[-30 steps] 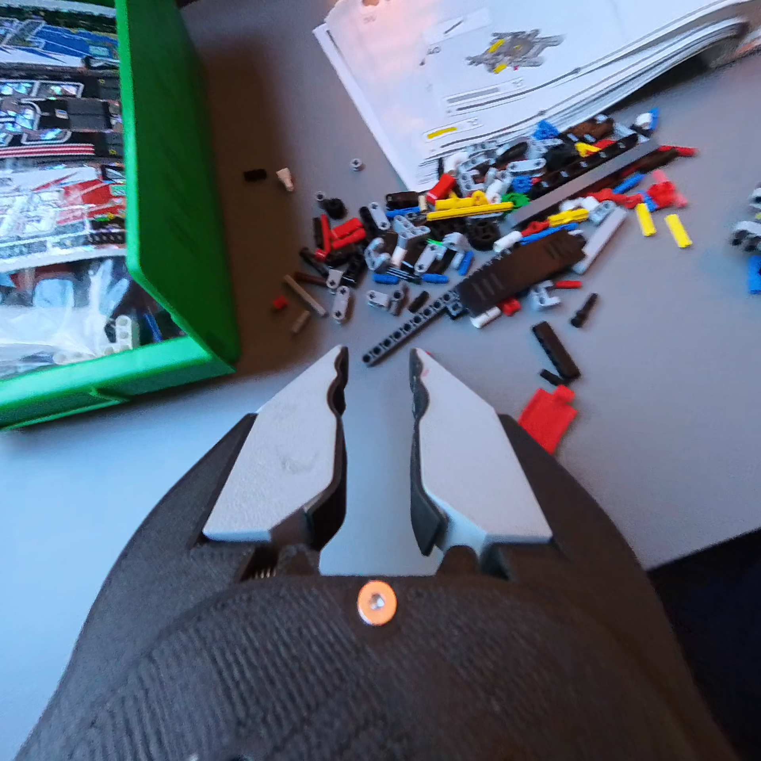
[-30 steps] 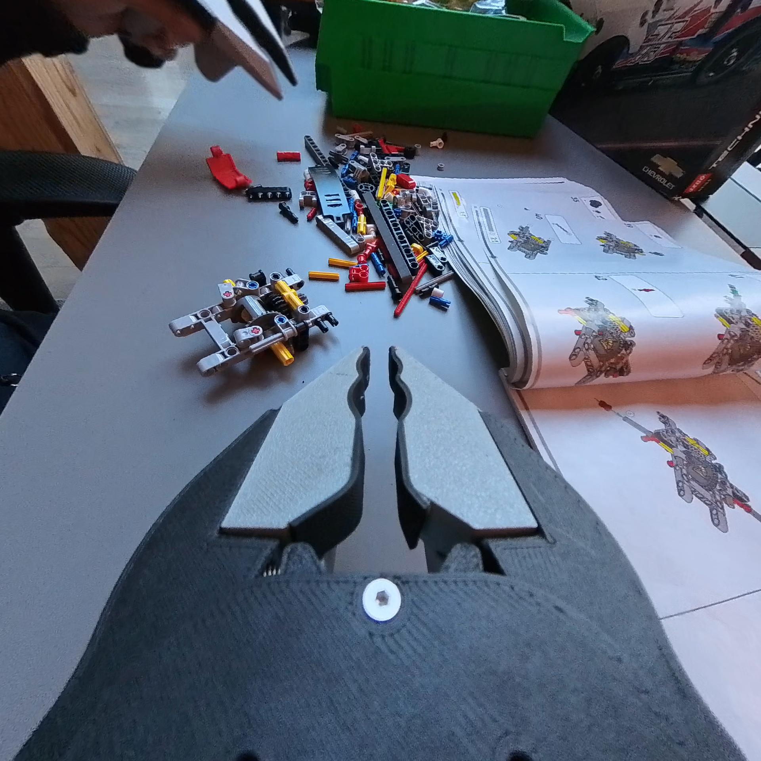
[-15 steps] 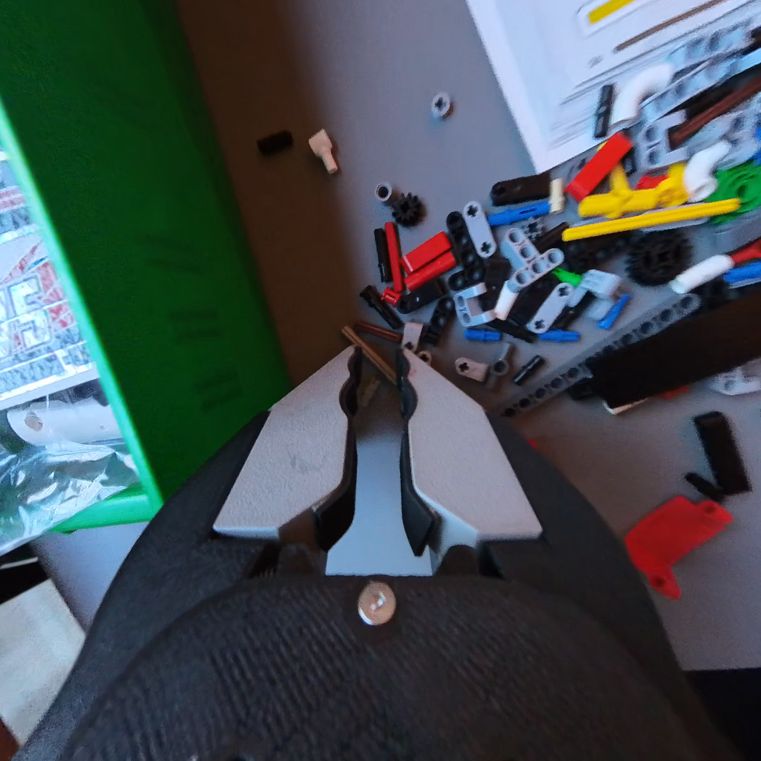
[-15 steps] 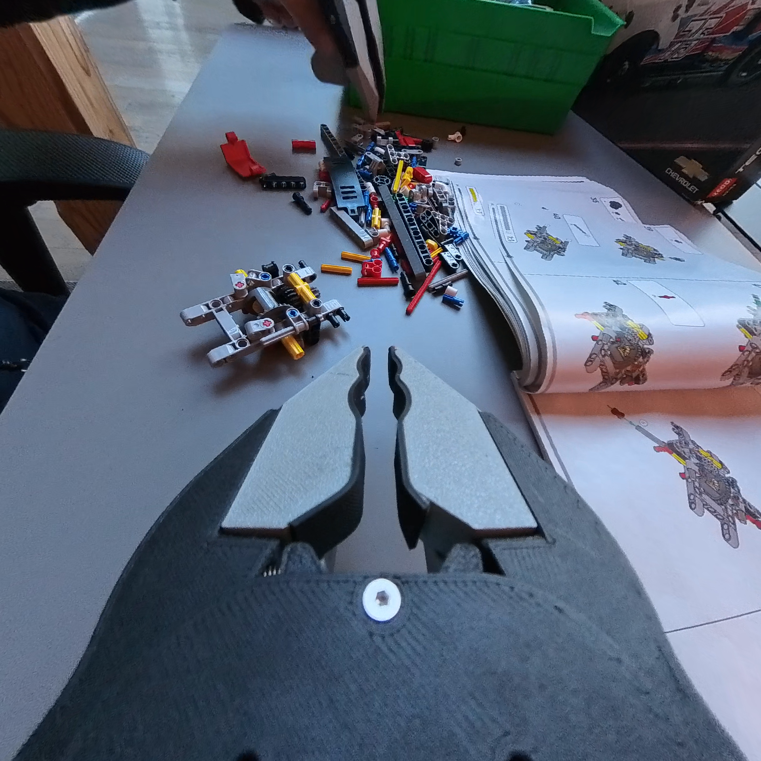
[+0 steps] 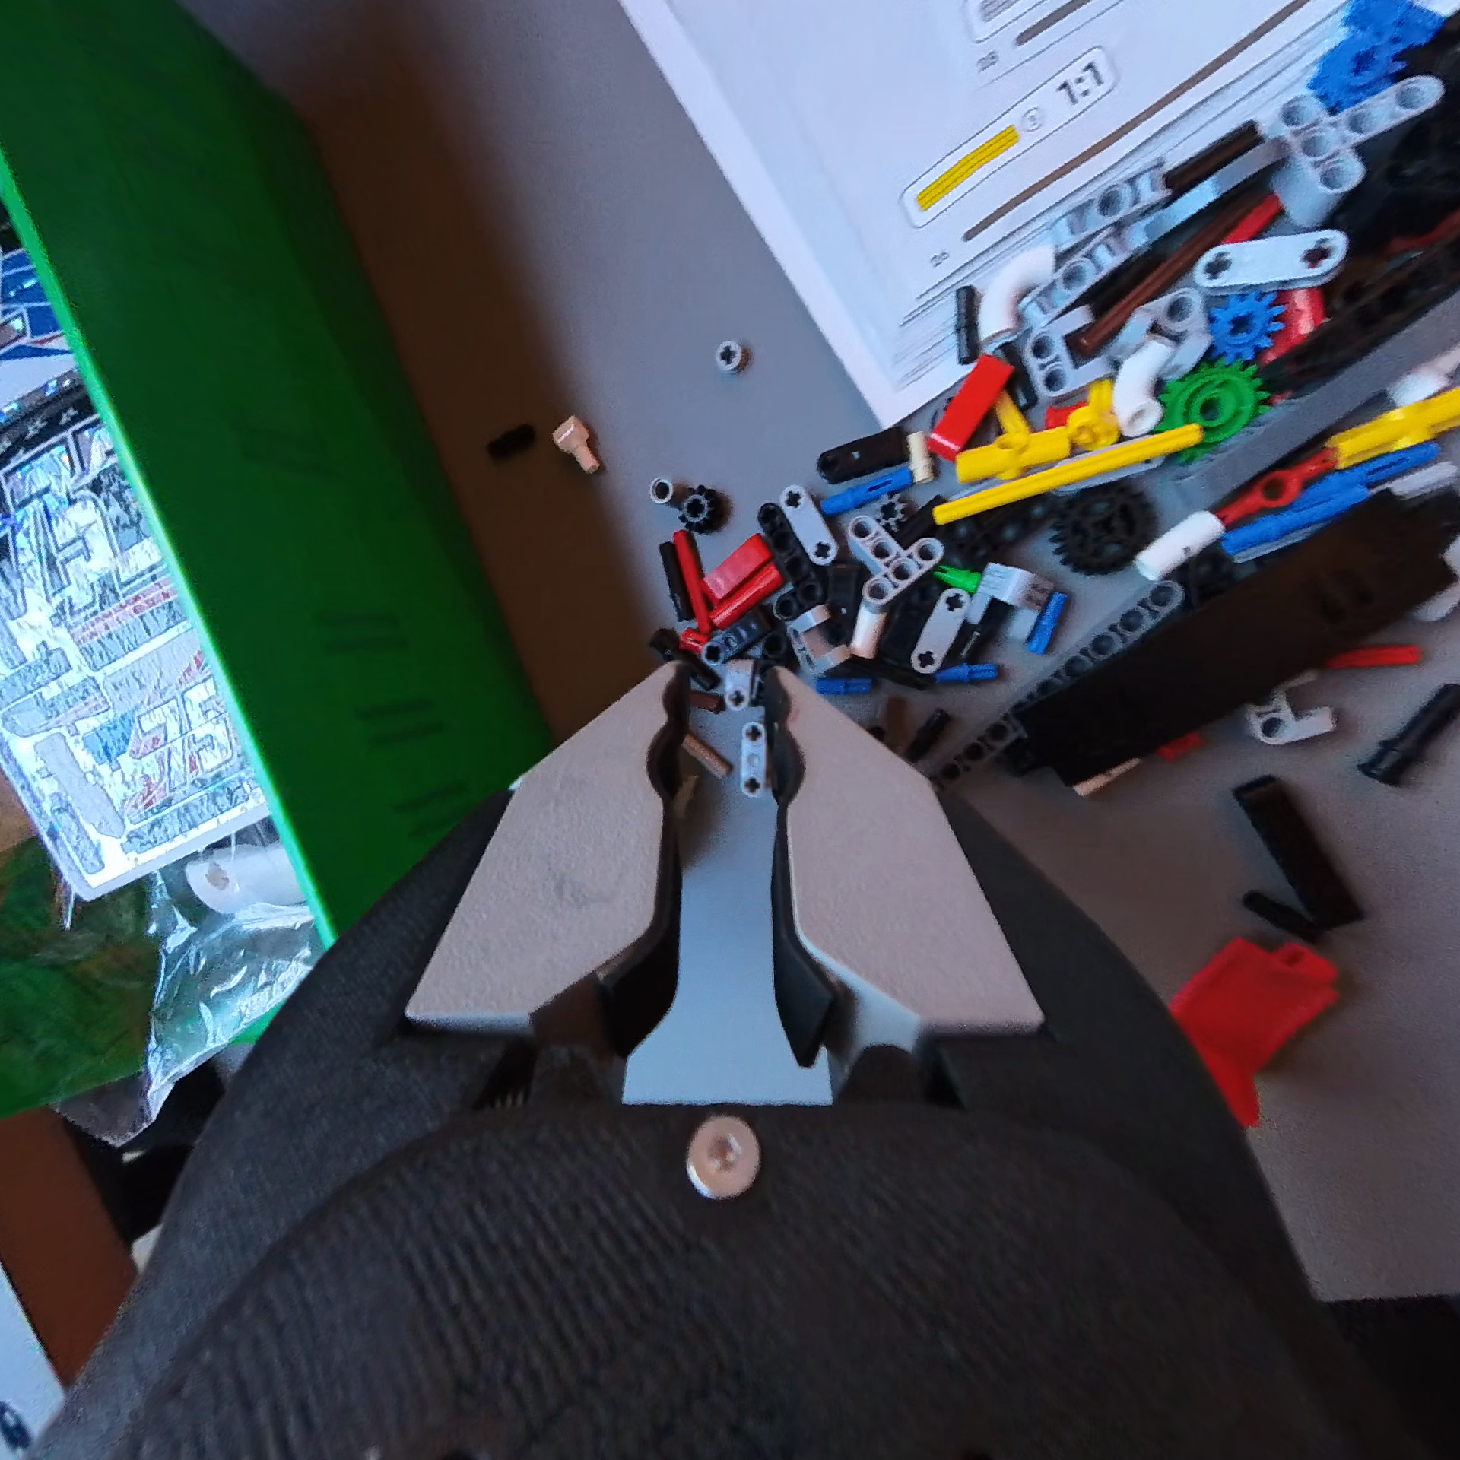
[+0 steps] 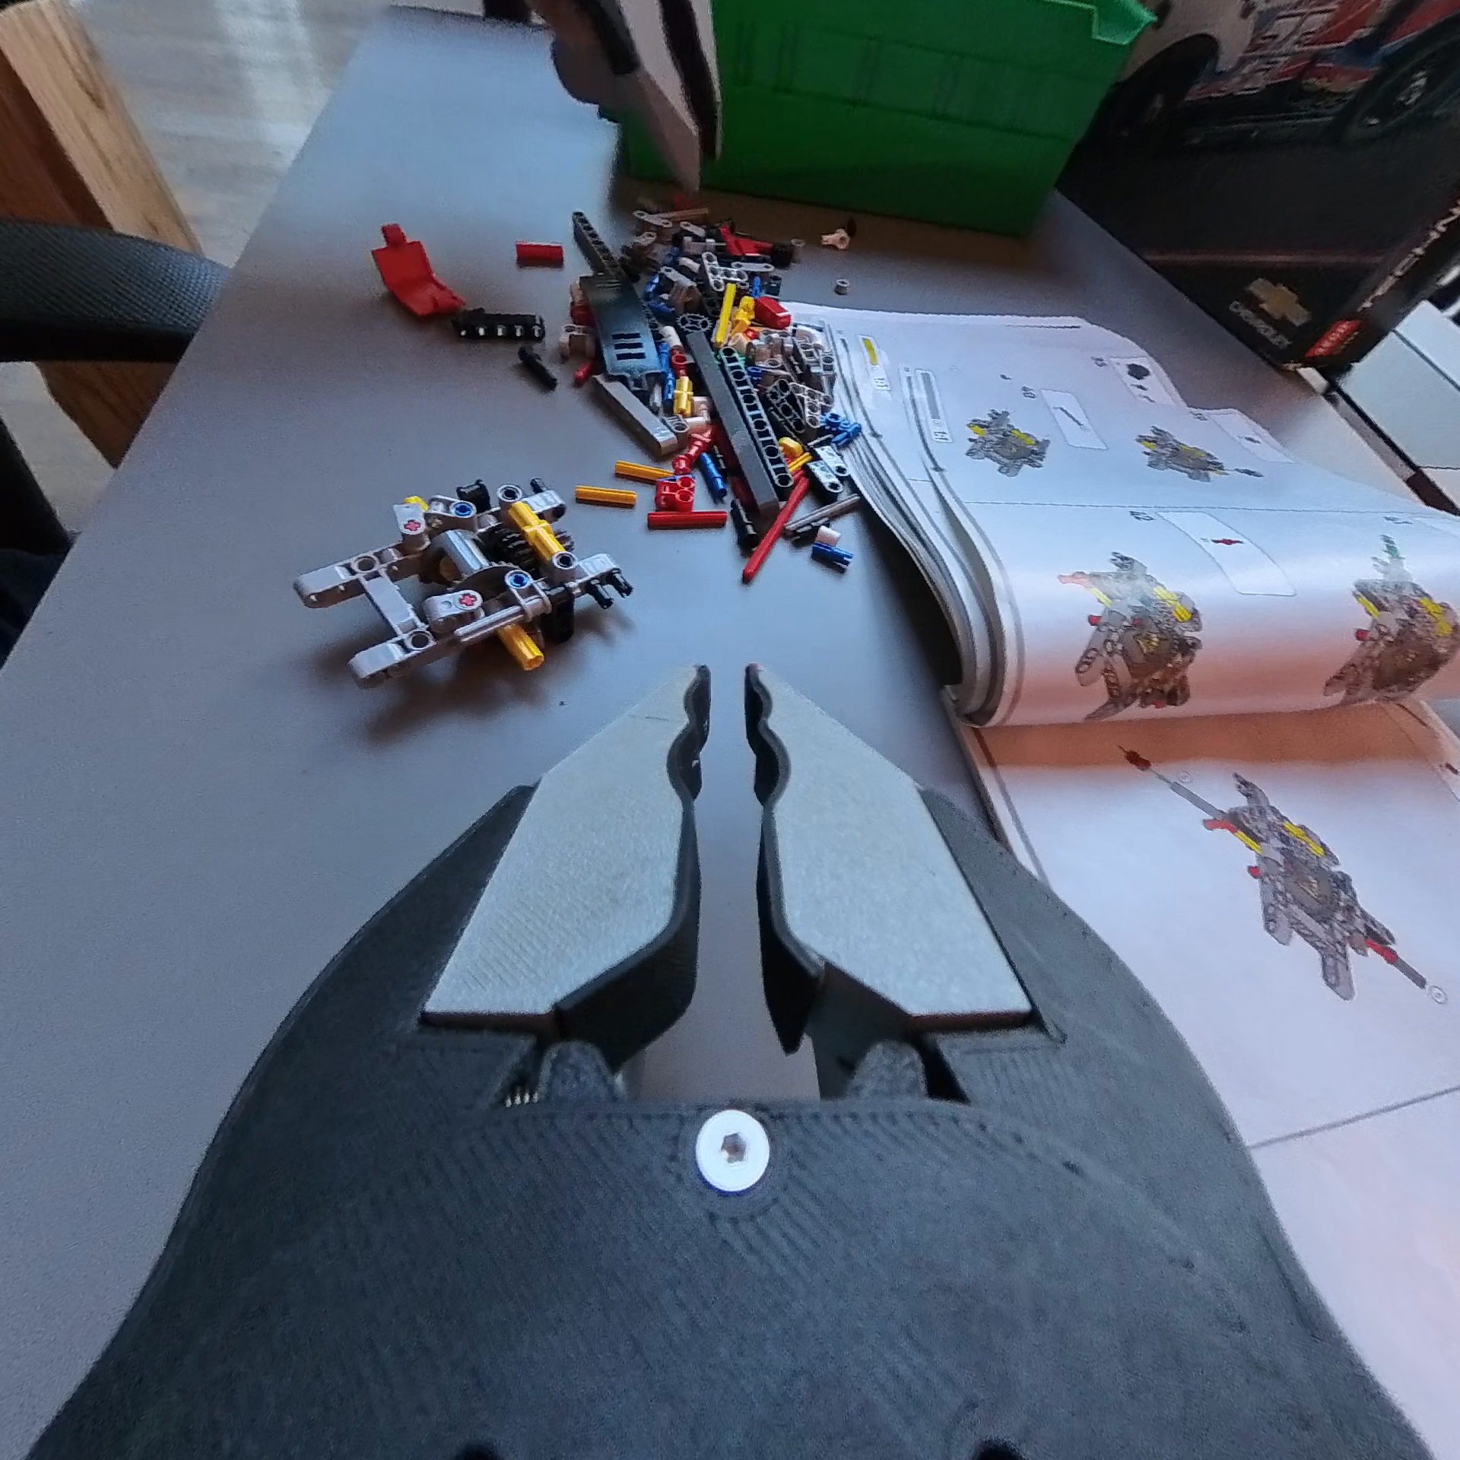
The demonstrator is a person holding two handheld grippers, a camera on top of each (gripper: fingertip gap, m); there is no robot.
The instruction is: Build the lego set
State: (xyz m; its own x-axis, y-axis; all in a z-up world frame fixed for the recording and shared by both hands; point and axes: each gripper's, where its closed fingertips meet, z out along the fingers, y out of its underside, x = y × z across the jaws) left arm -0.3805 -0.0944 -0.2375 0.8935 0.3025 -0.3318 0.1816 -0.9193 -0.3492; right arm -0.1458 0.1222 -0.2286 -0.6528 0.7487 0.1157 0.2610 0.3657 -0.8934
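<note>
Since a second ago our left tool (image 5: 723, 715) has dropped to the parts pile (image 5: 908, 569) by the green bin (image 5: 261, 474), open around a small grey link (image 5: 754, 757) on the bench (image 5: 506, 237). Our right tool (image 6: 727, 695) hovers nearly closed, empty, near the grey assembly (image 6: 466, 577).

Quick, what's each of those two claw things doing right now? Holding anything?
Left gripper: partly open over small pieces; a light grey link lies between its fingers, not clamped.
Right gripper: nearly closed, empty.

You have a green bin (image 6: 869, 118) behind loose bricks (image 6: 711, 379) (beside an open booklet (image 6: 1145, 490)) on the grey table (image 6: 237, 711).
</note>
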